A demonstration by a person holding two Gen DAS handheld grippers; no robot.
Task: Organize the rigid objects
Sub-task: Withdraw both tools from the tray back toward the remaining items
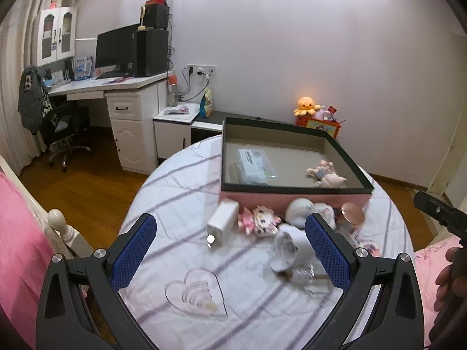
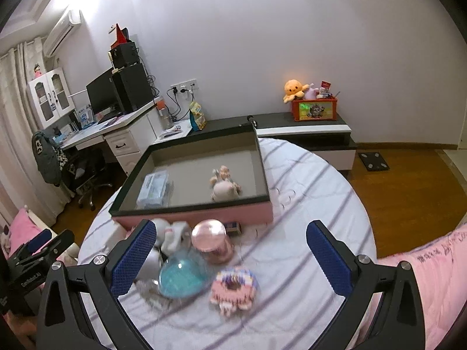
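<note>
Left wrist view is motion-blurred: left hand-held gripper (image 1: 230,250) spread wide, holding nothing, over the round striped surface (image 1: 175,186); its right pad hides part of a blurry white figurine (image 1: 284,248). Pink box (image 1: 292,197) with dark rim sits at the far side, holding a clear packet (image 1: 255,166) and a small plush toy (image 1: 325,173). White charger (image 1: 223,218), pink block model (image 1: 258,220) and clear heart dish (image 1: 194,291) lie in front. Right wrist view: right hand-held gripper (image 2: 230,250) also spread, empty, above a blurred blue-domed globe (image 2: 182,277), pink jar (image 2: 213,240) and pastel block donut (image 2: 235,287).
</note>
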